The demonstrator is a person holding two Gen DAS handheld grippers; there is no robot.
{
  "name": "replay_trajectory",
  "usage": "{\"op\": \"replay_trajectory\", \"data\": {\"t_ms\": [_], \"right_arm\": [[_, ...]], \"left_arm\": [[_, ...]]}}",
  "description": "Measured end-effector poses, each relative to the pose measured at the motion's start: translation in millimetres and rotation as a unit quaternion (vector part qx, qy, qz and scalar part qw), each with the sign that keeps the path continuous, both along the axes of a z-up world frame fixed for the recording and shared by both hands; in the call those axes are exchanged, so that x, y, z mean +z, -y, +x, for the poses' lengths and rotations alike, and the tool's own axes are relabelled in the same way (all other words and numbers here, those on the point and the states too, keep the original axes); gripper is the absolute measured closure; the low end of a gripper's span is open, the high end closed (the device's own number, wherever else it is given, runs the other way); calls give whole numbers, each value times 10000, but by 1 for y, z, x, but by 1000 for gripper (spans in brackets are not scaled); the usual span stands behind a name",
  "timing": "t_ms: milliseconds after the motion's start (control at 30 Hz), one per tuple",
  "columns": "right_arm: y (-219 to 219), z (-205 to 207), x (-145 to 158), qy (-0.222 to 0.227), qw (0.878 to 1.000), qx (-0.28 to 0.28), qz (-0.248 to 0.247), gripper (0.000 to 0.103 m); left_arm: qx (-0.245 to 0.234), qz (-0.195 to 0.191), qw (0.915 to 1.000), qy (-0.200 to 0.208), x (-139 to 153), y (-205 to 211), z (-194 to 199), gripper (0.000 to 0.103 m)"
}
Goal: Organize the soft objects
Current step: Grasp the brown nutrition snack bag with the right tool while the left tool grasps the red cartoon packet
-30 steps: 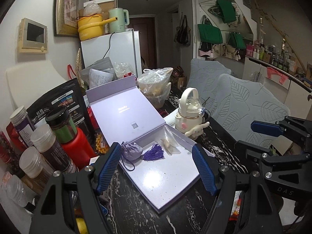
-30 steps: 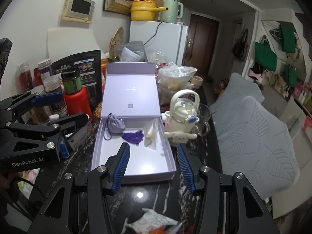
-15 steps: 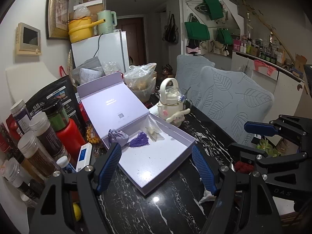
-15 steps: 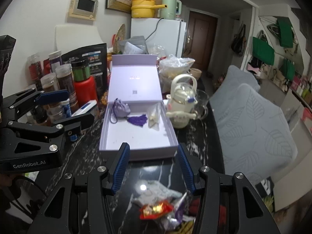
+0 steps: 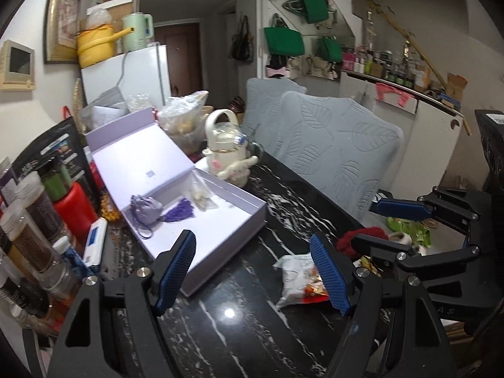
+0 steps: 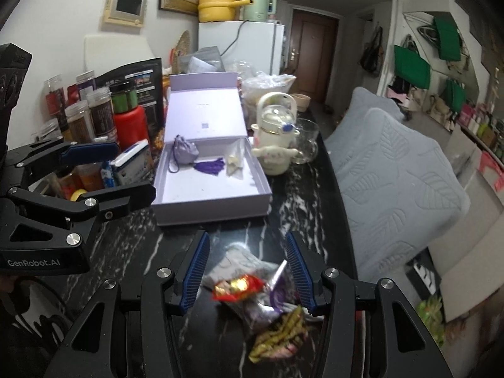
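On the black table (image 6: 315, 189), we are holding both the left gripper (image 5: 252, 271) and right gripper (image 6: 245, 271) apart and empty, the right one hovering over snack packets (image 6: 249, 289) before the box (image 6: 208, 182).

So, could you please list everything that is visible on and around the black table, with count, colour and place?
gift box: one, lilac, open, mid-table
pouch: one, lilac, inside box with purple tassel
clear packet: one, inside box
teapot: one, cream, right of box
glass cup: one, clear, beside teapot
jars: several, left of box
snack packets: several, mixed colours, near edge
chairs: two, grey, right of table
left gripper: open, empty
right gripper: open, above snack packets
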State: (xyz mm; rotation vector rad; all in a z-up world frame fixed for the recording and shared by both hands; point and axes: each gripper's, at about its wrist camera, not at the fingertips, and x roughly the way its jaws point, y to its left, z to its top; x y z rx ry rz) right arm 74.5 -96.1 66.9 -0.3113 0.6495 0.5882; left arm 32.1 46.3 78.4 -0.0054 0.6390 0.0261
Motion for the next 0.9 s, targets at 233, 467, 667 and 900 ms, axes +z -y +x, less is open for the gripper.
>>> {"op": "replay_trajectory", "data": {"t_ms": [233,467,667,900], "right_arm": [[23,-6,-10,-62,9998,-161,-16,48],[44,-8,-23,-116,9991,-416,-53,45],[57,-6,-39,-189,9983,-548,-105,44],[71,3,-63,-495,9956,-794,-49,44]], "left_arm": [[-407,-109,9990,-158,-17,18,7,28],[-697,-116,9972,-250,-31,34,14,28],[-901,-307,9942,-500,-52,43,25,28],[-1024,-332,9919,-671,-72,53,36,28]]}}
